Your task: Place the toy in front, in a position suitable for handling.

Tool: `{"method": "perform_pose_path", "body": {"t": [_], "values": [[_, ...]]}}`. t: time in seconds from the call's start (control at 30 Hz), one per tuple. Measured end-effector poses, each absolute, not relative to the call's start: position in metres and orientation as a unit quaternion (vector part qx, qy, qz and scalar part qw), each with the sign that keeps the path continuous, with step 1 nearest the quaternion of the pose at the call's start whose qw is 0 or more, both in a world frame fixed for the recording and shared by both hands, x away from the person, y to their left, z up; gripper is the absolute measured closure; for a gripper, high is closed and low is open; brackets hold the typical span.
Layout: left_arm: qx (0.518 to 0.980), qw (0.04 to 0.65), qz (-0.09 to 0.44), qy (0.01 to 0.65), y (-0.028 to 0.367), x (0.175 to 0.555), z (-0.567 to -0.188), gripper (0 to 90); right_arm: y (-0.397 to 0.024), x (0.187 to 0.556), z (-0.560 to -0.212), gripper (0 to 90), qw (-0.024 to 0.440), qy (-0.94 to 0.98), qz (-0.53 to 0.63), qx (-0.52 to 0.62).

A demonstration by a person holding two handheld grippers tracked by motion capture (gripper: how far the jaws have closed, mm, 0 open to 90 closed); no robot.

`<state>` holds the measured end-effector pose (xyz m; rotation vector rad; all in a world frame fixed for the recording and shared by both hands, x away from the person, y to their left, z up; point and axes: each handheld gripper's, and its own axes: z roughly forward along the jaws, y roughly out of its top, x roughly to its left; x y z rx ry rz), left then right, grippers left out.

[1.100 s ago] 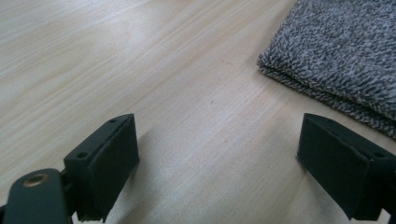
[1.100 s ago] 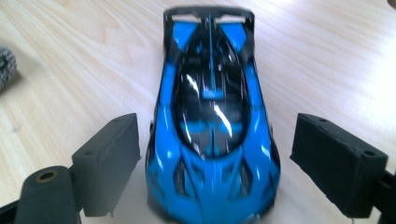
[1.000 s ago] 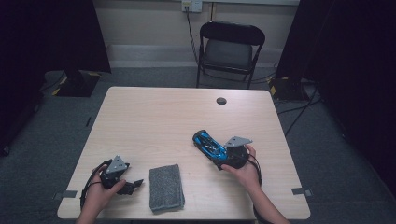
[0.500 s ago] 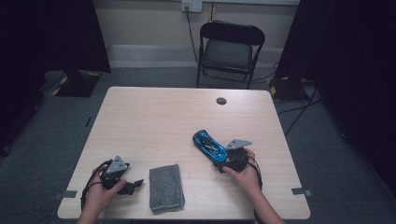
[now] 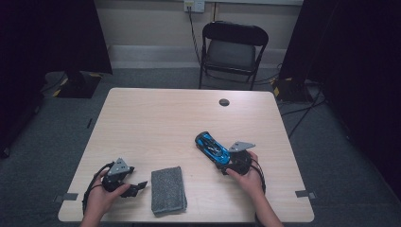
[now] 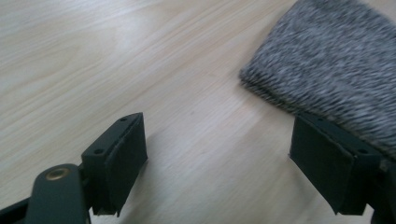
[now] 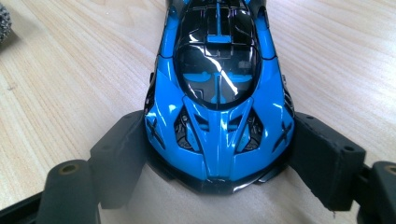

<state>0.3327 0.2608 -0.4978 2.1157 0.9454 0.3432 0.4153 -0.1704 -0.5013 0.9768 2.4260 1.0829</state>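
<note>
Near the bottom edge of the high view, two hands each hold a black gripper over a pale wood-grain table (image 5: 156, 118). At lower left, the left gripper (image 5: 137, 189) rests with its flat matte jaws apart; they have just been closing a little, with bare table between them. Just beside it, toward the bottom centre, lies a folded grey cloth (image 5: 168, 189), rectangular and nubbly like speckled knit; in the left gripper view its layered edge fills the upper right, next to the right-hand jaw. At lower right, the right gripper (image 5: 222, 163) has its jaws set either side of the nose of a glossy blue toy car (image 5: 211, 147). They have just been closing, and in the right gripper view the rubbery pads sit against the car's sculpted, black-vented flanks. The car rests on the table, right of centre, pointing up-left. Farther back, a small dark round disc (image 5: 224, 102) sits in the tabletop, and a black folding chair (image 5: 231, 52) stands beyond.
</note>
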Motion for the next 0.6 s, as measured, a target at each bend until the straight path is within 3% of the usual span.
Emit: {"method": "perform_pose_path", "body": {"t": [0.3, 0.43, 0.47, 0.6], "values": [[0.823, 0.433, 0.118, 0.348, 0.231, 0.317, -0.465, 16.6, -0.17, 0.415, -0.501, 22.8, 0.155, 0.846, 0.378, 0.341], [0.823, 0.427, 0.095, 0.363, 0.221, 0.315, -0.464, 19.4, -0.17, 0.415, -0.501, 22.8, 0.155, 0.846, 0.378, 0.342], [0.82, 0.424, 0.068, 0.379, 0.214, 0.313, -0.466, 21.7, -0.17, 0.415, -0.501, 22.8, 0.155, 0.846, 0.378, 0.342], [0.831, 0.404, 0.066, 0.376, 0.205, 0.311, -0.47, 20.8, -0.17, 0.415, -0.501, 22.8, 0.155, 0.846, 0.378, 0.342]]}}
